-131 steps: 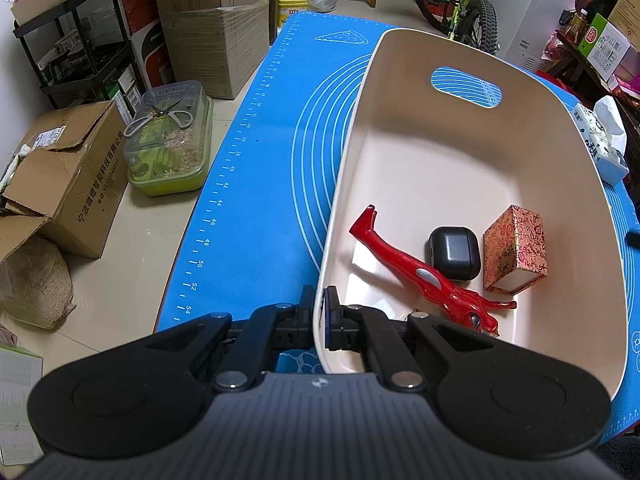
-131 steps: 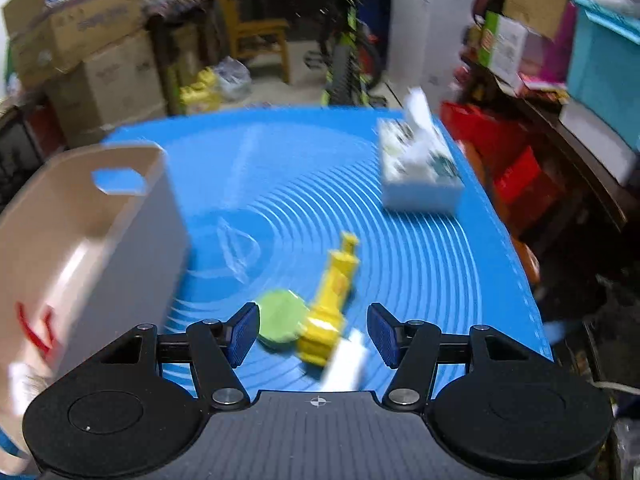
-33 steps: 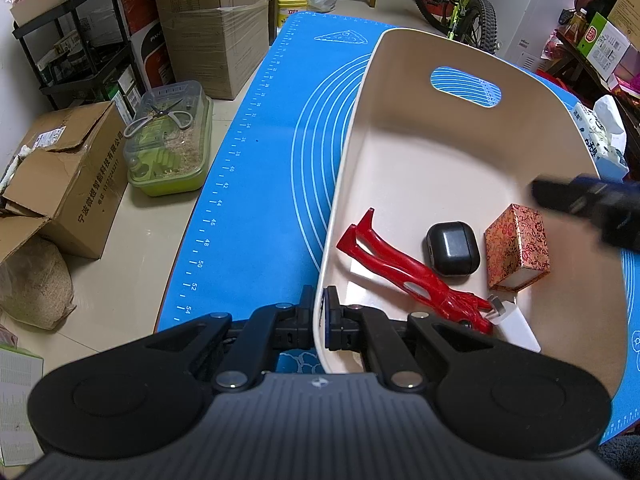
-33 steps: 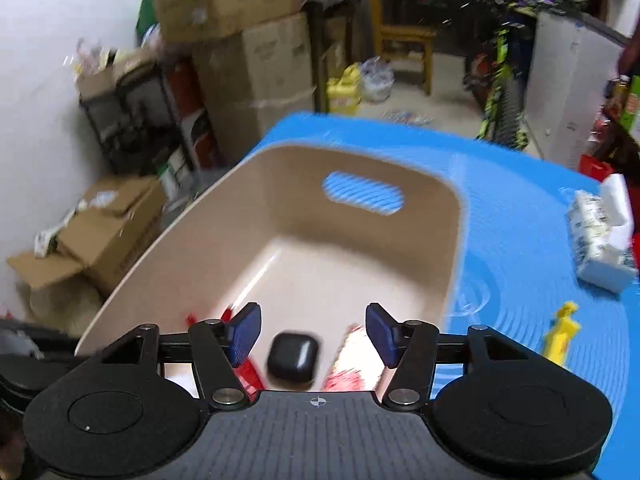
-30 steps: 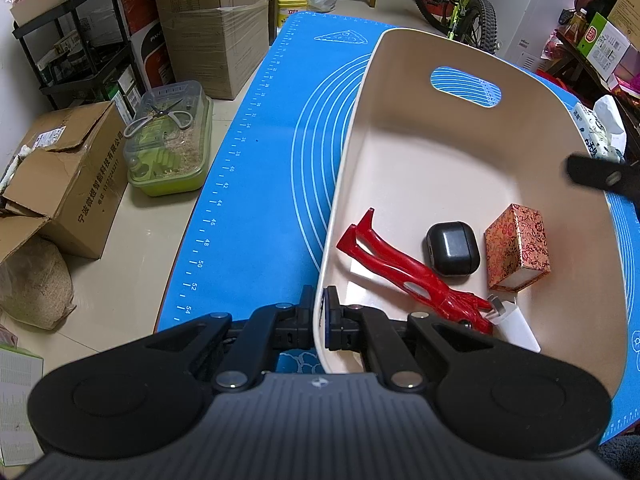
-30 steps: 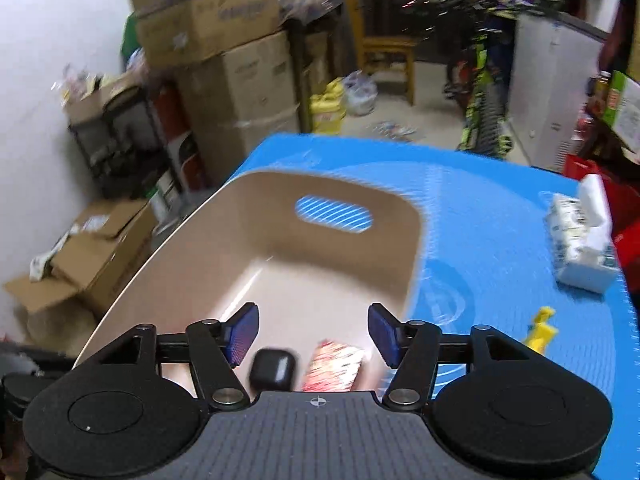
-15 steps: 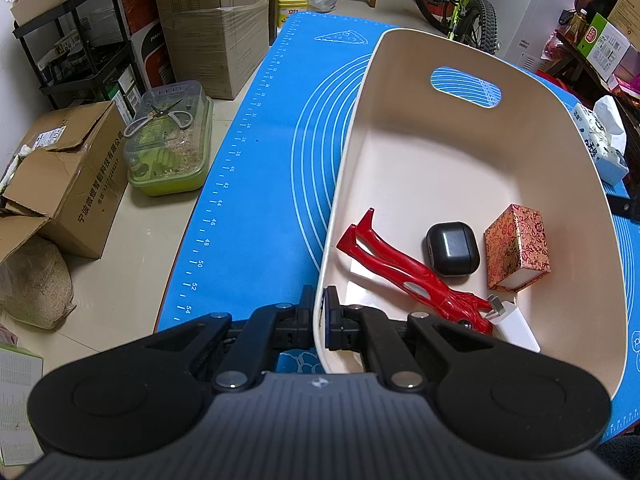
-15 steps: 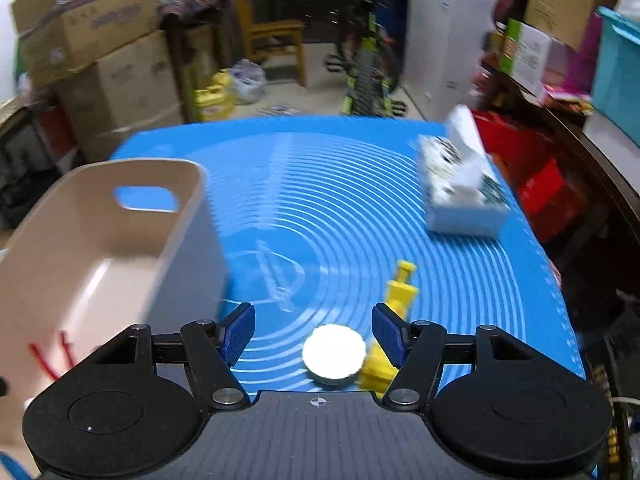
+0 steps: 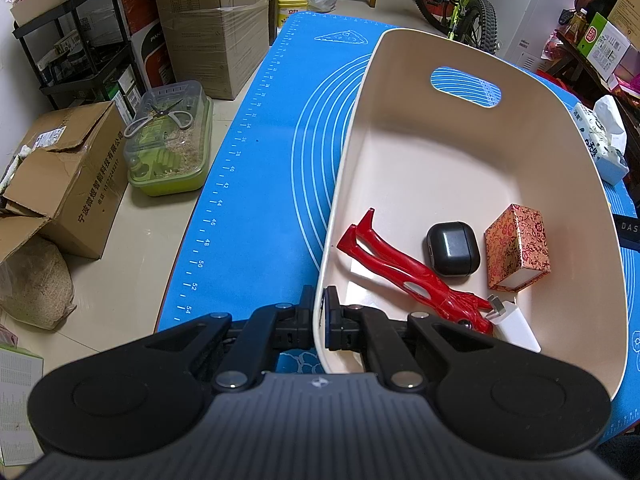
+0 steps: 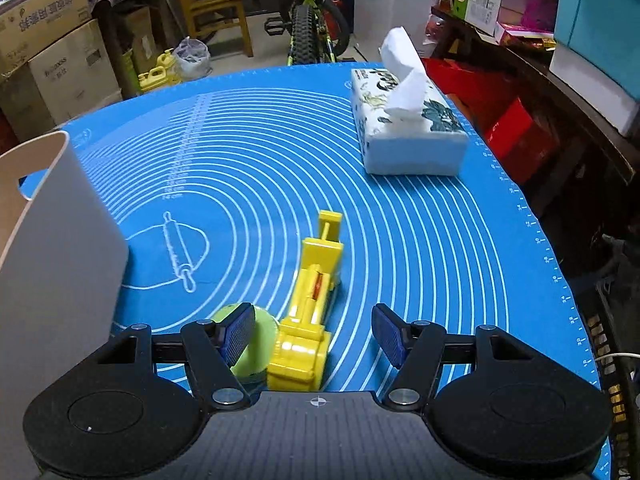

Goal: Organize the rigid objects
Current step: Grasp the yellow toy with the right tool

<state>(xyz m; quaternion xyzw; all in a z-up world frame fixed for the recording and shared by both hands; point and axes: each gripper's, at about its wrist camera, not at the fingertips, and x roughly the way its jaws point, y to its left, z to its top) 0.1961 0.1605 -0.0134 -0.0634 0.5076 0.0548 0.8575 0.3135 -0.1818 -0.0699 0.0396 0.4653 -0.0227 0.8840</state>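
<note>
A beige bin (image 9: 568,152) stands on the blue mat (image 9: 260,168). Inside lie a red leg-shaped tool (image 9: 404,272), a black earbud case (image 9: 454,248), a red patterned box (image 9: 518,248) and a white charger (image 9: 516,330). My left gripper (image 9: 320,320) is shut on the bin's near rim. In the right wrist view my right gripper (image 10: 314,338) is open, low over the mat, with a yellow plastic tool (image 10: 312,312) lying between its fingers and a pale green round disc (image 10: 250,340) behind the left finger. The bin's grey outer wall (image 10: 52,248) rises at the left.
A tissue box (image 10: 404,132) lies at the mat's far right. Cardboard boxes (image 9: 212,20), a green lidded container (image 9: 168,148) and a sack sit on the floor left of the table. A bicycle (image 10: 312,28) and shelves with clutter stand behind.
My right gripper swung from above the bin to the right and came down over the yellow tool and green disc. The left gripper kept its hold on the bin rim.
</note>
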